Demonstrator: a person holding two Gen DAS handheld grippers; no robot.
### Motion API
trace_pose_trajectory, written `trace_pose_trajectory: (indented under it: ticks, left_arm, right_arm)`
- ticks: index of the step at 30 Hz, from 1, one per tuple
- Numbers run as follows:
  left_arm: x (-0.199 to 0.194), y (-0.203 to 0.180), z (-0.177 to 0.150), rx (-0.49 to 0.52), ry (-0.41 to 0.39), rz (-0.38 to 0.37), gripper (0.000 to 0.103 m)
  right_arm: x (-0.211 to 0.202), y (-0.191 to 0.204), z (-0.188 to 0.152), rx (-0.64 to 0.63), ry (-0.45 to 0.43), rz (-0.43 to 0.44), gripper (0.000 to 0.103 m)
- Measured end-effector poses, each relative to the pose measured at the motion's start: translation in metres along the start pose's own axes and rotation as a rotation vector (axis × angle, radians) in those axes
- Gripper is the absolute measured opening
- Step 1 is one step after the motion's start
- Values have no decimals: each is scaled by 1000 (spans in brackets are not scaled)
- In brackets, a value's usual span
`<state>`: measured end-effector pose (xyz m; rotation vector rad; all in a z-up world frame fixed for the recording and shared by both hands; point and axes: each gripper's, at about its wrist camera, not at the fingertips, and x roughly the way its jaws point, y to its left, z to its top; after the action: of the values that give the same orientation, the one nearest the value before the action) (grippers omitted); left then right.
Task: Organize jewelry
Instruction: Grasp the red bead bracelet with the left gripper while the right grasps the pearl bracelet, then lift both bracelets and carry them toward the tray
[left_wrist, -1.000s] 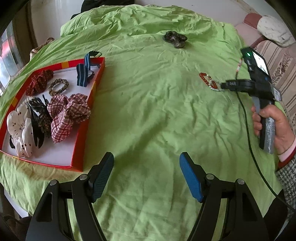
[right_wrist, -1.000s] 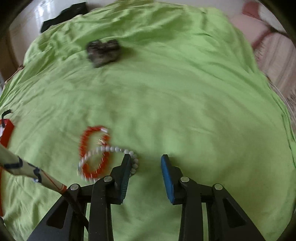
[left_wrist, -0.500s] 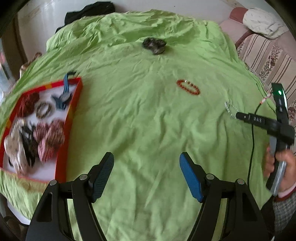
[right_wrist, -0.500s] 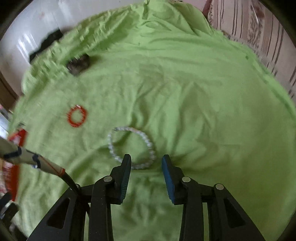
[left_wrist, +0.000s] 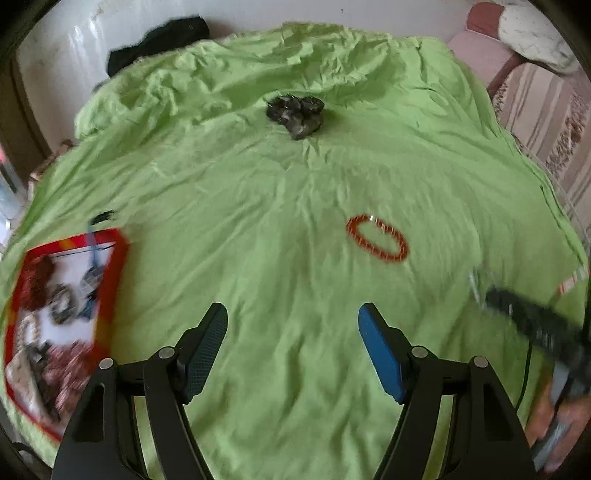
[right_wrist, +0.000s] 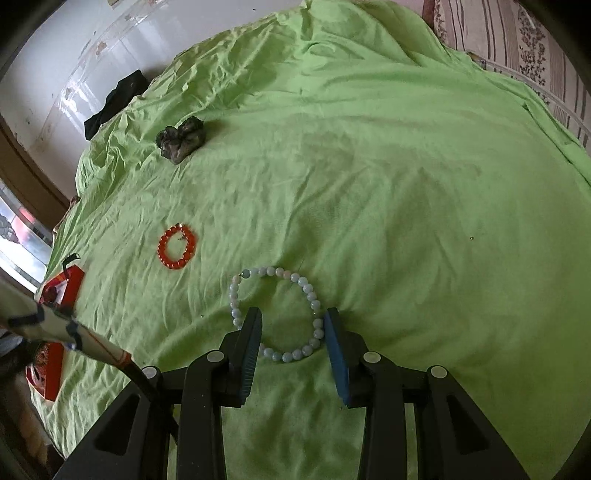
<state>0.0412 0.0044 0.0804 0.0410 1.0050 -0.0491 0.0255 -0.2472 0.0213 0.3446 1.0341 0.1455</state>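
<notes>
A pale bead bracelet (right_wrist: 275, 313) lies flat on the green sheet (right_wrist: 388, 184). My right gripper (right_wrist: 293, 325) is open, its fingers straddling the near part of the bracelet. A red bead bracelet (right_wrist: 176, 246) lies further left; it also shows in the left wrist view (left_wrist: 377, 238). A dark scrunchie (right_wrist: 181, 138) lies far back; it also shows in the left wrist view (left_wrist: 296, 115). My left gripper (left_wrist: 291, 332) is open and empty above bare sheet. The red-rimmed tray (left_wrist: 110, 295) with several hair ties sits at the left.
The right gripper's body (left_wrist: 535, 328) and the hand holding it show at the right edge. A striped sofa (left_wrist: 546, 110) stands beyond the sheet's right edge. A black cloth (right_wrist: 114, 99) lies at the far edge. The tray's corner (right_wrist: 62, 288) shows at left.
My right gripper pulled the pale bracelet away from the red one, back toward the near right, then opened around it. My left gripper swung right, so the tray slid to the left edge.
</notes>
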Motion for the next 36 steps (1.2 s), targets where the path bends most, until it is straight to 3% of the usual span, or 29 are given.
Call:
trace_pose_trajectory:
  ticks: [9, 12, 16, 17, 18, 19, 20, 24, 29, 36]
  left_arm:
    - [83, -32, 56, -35, 127, -125, 71]
    - [103, -44, 62, -8, 158, -137, 56]
    - [116, -62, 60, 41, 141, -99, 54]
    - [116, -67, 59, 50, 130, -84, 50]
    - [115, -70, 59, 57, 124, -84, 36]
    - [112, -74, 58, 59, 118, -90, 24]
    - [110, -75, 58, 57, 119, -95, 7]
    - [89, -72, 53, 30, 96, -112, 7]
    - [35, -56, 33, 31, 43, -144, 7]
    - [-43, -35, -5, 46, -39, -147, 7]
  right_arm:
    - [3, -1, 4, 4, 31, 12, 38]
    - [5, -2, 6, 8, 41, 17, 38]
    - [8, -2, 7, 4, 54, 20, 38]
    - [8, -1, 7, -6, 55, 14, 35]
    - [9, 0, 7, -13, 54, 6, 30]
    - [9, 0, 7, -19, 51, -3, 27]
    - [9, 0, 8, -20, 49, -7, 22]
    - [6, -8, 9, 29, 52, 37, 7]
    - [-4, -13, 7, 71, 29, 112, 7]
    - [-26, -3, 1, 68, -53, 151, 7]
